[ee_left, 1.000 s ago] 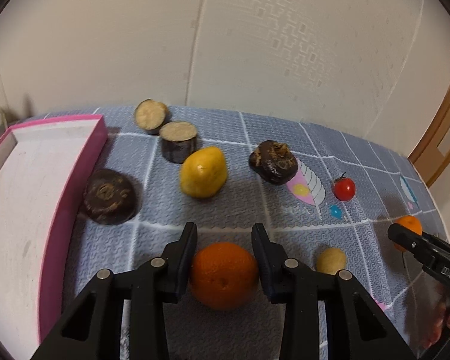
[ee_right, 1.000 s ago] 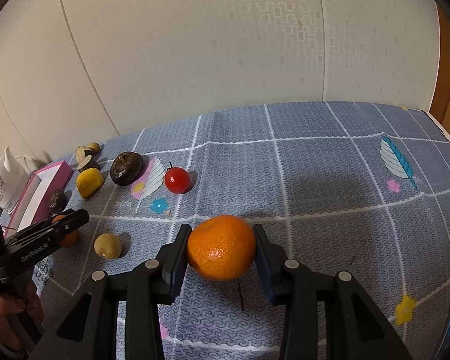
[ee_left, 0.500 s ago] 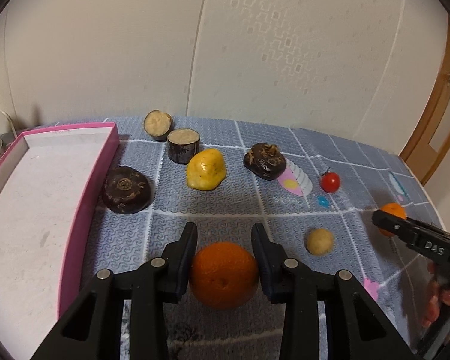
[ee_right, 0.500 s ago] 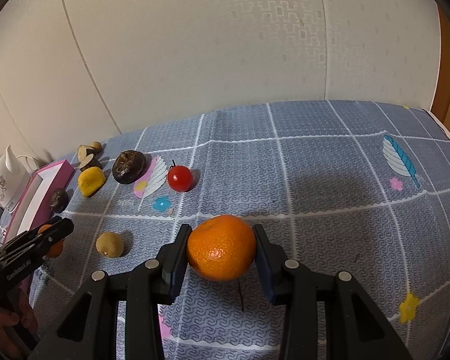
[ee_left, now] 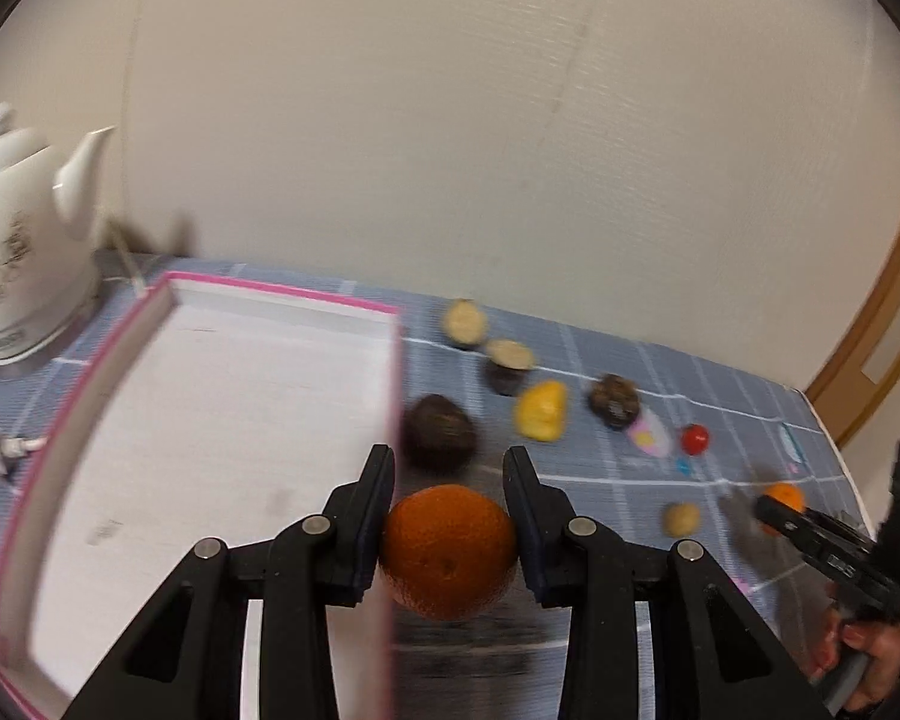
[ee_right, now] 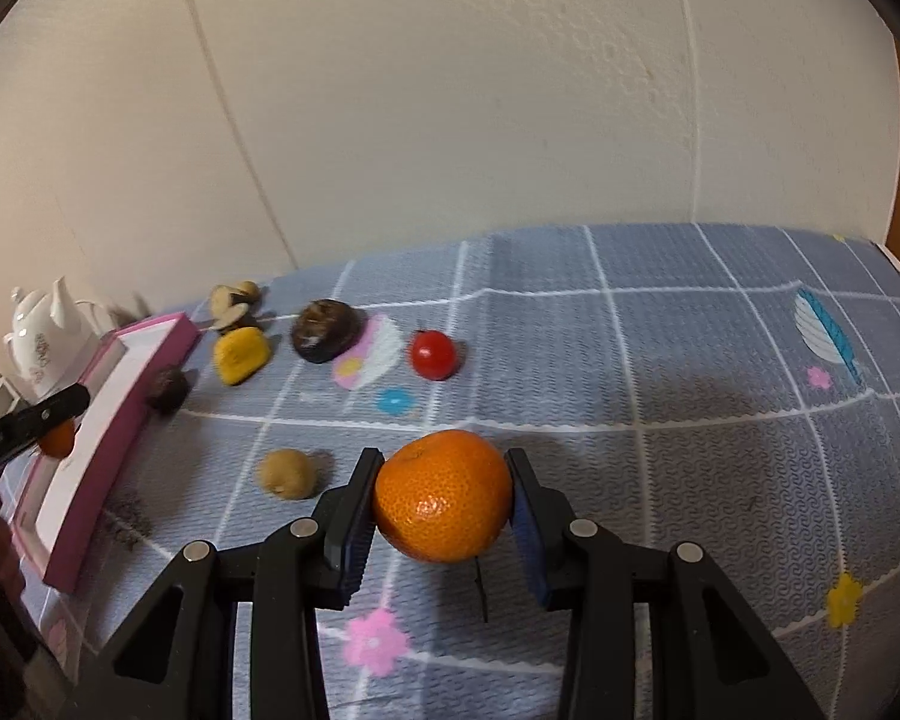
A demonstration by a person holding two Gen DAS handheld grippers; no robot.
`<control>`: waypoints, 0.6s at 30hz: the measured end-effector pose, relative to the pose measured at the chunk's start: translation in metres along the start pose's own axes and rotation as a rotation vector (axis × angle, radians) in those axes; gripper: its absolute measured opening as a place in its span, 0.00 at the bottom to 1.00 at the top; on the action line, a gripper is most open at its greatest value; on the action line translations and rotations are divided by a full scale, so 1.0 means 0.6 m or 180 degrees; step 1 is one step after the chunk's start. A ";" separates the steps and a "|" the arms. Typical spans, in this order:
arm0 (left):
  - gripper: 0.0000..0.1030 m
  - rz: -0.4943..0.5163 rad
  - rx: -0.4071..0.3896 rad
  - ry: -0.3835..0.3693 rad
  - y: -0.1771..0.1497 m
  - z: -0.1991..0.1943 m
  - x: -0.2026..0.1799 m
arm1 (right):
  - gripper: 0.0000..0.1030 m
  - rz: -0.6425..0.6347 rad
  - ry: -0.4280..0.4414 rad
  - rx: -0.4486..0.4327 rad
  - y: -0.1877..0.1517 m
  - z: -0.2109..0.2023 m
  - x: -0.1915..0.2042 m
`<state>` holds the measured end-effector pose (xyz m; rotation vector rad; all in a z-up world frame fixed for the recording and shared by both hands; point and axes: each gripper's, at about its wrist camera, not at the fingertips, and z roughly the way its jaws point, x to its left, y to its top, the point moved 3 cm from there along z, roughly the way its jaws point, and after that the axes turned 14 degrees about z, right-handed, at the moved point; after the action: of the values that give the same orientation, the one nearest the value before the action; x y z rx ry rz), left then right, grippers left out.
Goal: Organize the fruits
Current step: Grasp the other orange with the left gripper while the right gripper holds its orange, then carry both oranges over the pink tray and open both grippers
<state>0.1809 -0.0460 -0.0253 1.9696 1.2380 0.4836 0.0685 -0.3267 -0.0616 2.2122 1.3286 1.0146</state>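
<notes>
My left gripper (ee_left: 448, 468) is shut on a dark orange (ee_left: 448, 549) and holds it in the air at the right edge of the pink-rimmed white box (ee_left: 168, 420). My right gripper (ee_right: 444, 462) is shut on a brighter orange (ee_right: 442, 495) above the blue patterned cloth (ee_right: 690, 420). On the cloth lie a yellow fruit (ee_left: 540, 410), two dark round fruits (ee_left: 438, 429) (ee_left: 614, 400), two cut halves (ee_left: 465, 321), a red tomato (ee_right: 432, 354) and a small tan fruit (ee_right: 286, 473). The left gripper with its orange also shows at the far left of the right wrist view (ee_right: 60, 420).
A white teapot (ee_left: 15, 240) stands behind the box at the far left. A cream wall runs behind the table. A wooden door frame (ee_left: 870, 324) is at the right. The right gripper and the hand holding it show in the left wrist view (ee_left: 834, 546).
My left gripper has lifted and swung left with its orange, bringing the pink box and teapot into view. My right gripper has held nearly still with its orange.
</notes>
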 end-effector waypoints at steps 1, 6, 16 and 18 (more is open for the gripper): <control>0.37 -0.0005 0.0041 0.0049 -0.002 0.000 0.012 | 0.40 -0.0034 0.0033 -0.0009 -0.005 -0.004 0.009; 0.37 0.0005 0.0293 0.0290 -0.017 0.009 0.083 | 0.40 -0.0226 0.0285 -0.0022 -0.032 -0.025 0.069; 0.37 -0.0264 0.0488 0.0459 -0.070 0.000 0.179 | 0.40 -0.0541 0.0753 0.0223 -0.091 -0.026 0.226; 0.37 -0.0329 0.0500 0.0474 -0.078 -0.003 0.191 | 0.40 -0.0644 0.0820 0.0287 -0.101 -0.021 0.263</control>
<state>0.2044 0.0682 -0.0676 2.0166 1.5035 0.5013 0.0694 -0.1603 -0.0293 2.0078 1.7019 1.2132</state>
